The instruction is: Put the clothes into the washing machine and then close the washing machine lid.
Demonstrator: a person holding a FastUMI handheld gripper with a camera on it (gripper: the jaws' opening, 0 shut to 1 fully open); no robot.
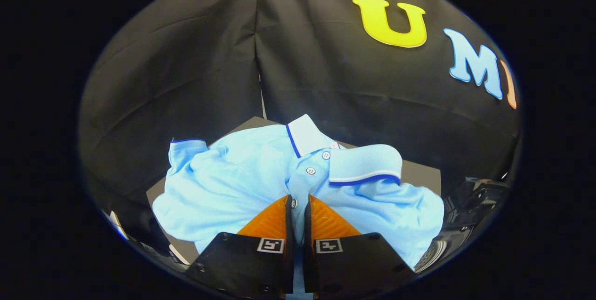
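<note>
While the gripper (298, 207) stood nearly closed, its two orange fingers (272, 221) pinched the button strip of a light-blue shirt (223, 188), a narrow fold of cloth showing in the slit between the pads. Both fingers pressed on the fabric just below the second button, so the gripper was judged to be gripping the shirt. The shirt lay spread and rumpled on a dark tabletop (419, 172), reaching ahead of the fingers and to either side of them; its collar (363, 162), edged in white and dark blue, sat just beyond the fingertips, and one sleeve stretched away to the left. A dark object (470, 202), too blurred to identify, stood to the right of the shirt, near the tabletop's edge. No washing machine could be made out with certainty.

Step in hand, as judged: the pick-up of the clothes, the first part of the task; loading and lid closing remained undone. The next move would call for a lift high enough to free the trailing sleeves and hem from the tabletop, with the pinch kept firm, since a thin fold may slip.
</note>
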